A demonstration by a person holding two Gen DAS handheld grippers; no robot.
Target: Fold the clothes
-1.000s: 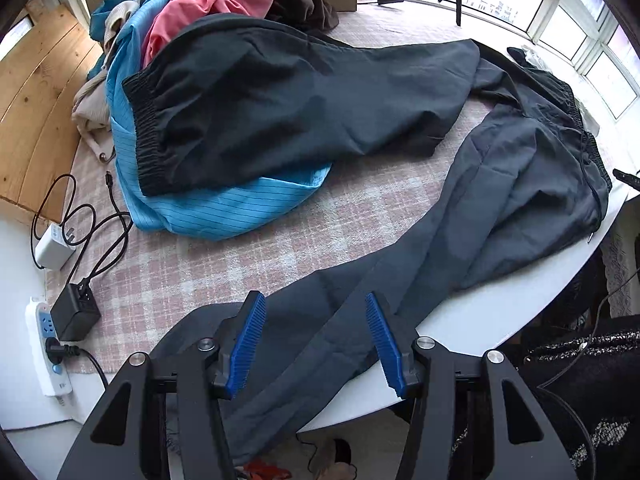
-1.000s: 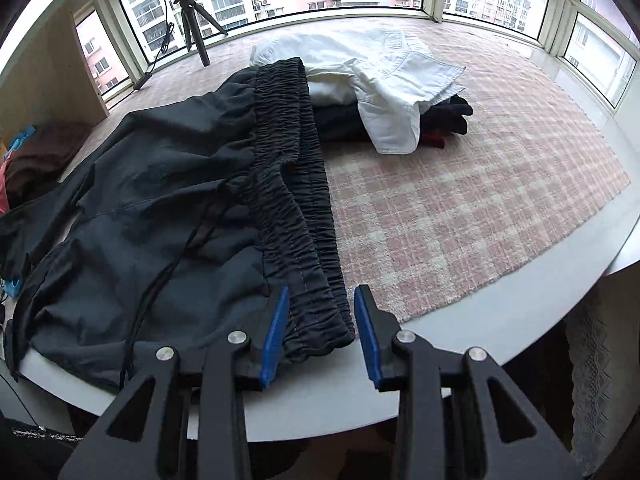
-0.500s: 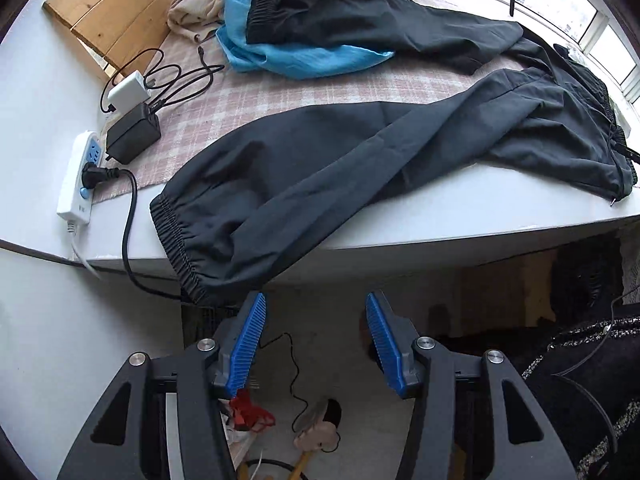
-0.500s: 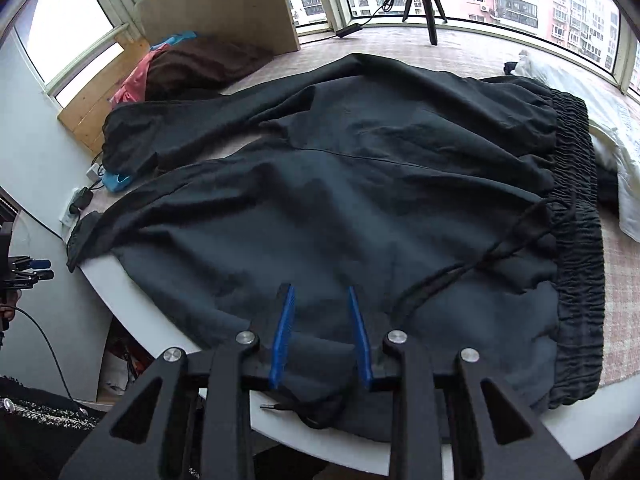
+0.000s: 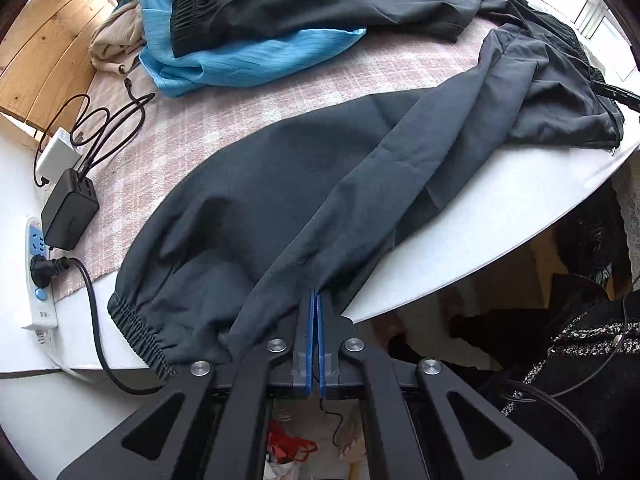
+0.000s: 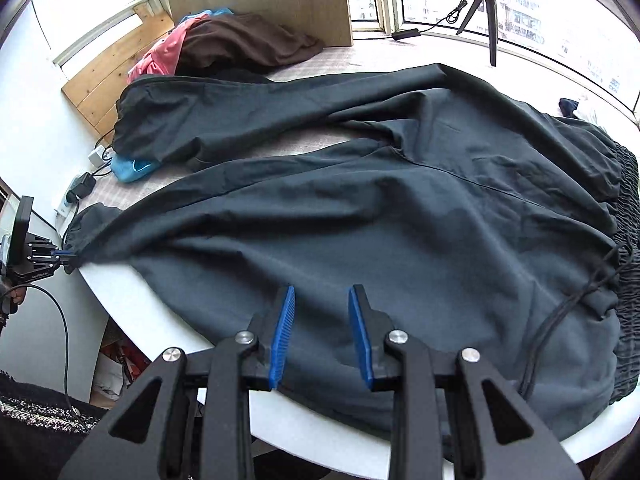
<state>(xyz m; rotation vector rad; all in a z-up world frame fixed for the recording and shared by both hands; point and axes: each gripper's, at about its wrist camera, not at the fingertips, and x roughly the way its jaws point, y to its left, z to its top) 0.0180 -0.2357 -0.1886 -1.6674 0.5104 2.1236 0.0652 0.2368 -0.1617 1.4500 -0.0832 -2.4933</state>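
Dark grey trousers [image 6: 400, 216] lie spread on the table, waistband [image 6: 624, 216] at the right, both legs running left. My left gripper [image 5: 314, 300] is shut on the near leg [image 5: 280, 200] close to its elastic cuff [image 5: 136, 332] at the table's front edge; it also shows small at the far left of the right wrist view [image 6: 60, 256]. My right gripper [image 6: 320, 320] is open, its blue pads hovering over the trousers' hip area near the table's front edge, gripping nothing.
A pile of blue, pink and brown clothes [image 5: 240, 52] lies at the back left. A power strip [image 5: 38, 272], black charger [image 5: 68, 212] and cables sit at the left edge. A tripod [image 6: 490, 12] stands by the window. Pink checked cloth [image 5: 280, 92] covers the white table [image 5: 500, 216].
My left gripper moved up to the table edge and closed on the near leg by its cuff. My right gripper opened wider and drew back slightly over the hip area.
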